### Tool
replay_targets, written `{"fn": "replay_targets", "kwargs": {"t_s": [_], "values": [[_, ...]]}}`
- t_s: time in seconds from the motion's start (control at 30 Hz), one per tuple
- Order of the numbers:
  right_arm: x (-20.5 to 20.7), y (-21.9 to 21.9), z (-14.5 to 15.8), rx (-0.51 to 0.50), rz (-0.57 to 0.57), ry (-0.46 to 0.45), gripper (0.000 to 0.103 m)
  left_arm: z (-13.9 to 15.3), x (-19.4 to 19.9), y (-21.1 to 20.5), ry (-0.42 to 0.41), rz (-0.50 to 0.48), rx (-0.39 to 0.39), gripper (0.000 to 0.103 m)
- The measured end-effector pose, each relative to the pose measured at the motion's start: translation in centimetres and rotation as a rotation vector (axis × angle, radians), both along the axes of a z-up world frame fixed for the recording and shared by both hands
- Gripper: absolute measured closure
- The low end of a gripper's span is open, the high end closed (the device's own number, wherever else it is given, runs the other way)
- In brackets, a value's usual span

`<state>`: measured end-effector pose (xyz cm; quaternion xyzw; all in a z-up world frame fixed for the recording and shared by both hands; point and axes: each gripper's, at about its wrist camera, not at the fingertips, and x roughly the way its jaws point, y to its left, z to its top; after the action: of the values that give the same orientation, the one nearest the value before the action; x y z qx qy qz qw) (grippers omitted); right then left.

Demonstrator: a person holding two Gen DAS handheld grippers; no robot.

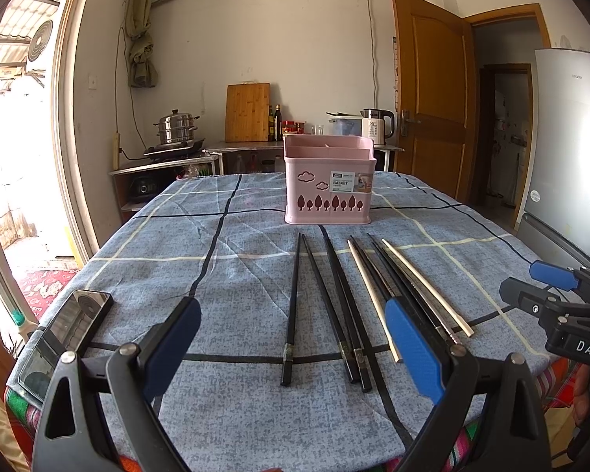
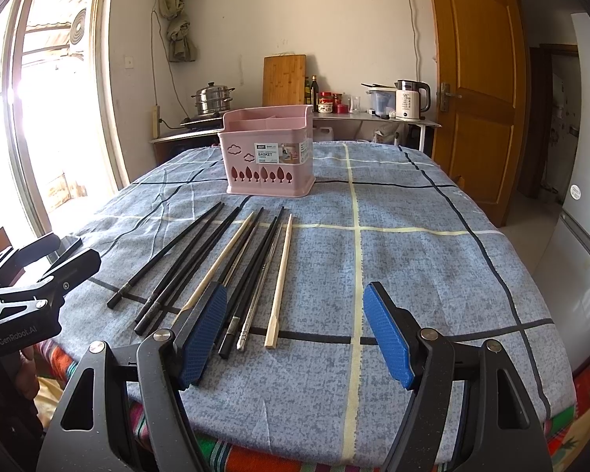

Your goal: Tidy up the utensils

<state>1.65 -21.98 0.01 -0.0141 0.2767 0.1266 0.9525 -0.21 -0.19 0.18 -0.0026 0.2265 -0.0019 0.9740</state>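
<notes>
Several chopsticks lie side by side on the blue checked tablecloth: black ones (image 1: 293,306) (image 2: 165,253), pale wooden ones (image 1: 426,285) (image 2: 281,279) and a metal one (image 2: 257,295). A pink divided utensil basket (image 1: 328,185) (image 2: 269,157) stands upright beyond their far tips. My left gripper (image 1: 295,350) is open and empty, hovering over the near ends of the chopsticks. My right gripper (image 2: 295,334) is open and empty, just right of the chopsticks' near ends; it also shows at the right edge of the left wrist view (image 1: 546,295).
A dark phone (image 1: 67,334) lies at the table's left front corner. The tablecloth (image 2: 413,255) stretches bare to the right. Behind the table stand a counter with a steamer pot (image 1: 177,128), cutting board (image 1: 247,112) and kettle (image 1: 375,126); a fridge (image 1: 570,157) stands right.
</notes>
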Motion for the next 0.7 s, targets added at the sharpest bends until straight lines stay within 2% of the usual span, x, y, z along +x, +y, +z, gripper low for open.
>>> {"fn": "replay_targets", "kwargs": {"t_s": [0.7], "values": [[0.16,0.00,-0.12,-0.002,-0.001,0.006,0.031,0.08,0.58,0.36,0.014,-0.006,-0.014,0.007]]}}
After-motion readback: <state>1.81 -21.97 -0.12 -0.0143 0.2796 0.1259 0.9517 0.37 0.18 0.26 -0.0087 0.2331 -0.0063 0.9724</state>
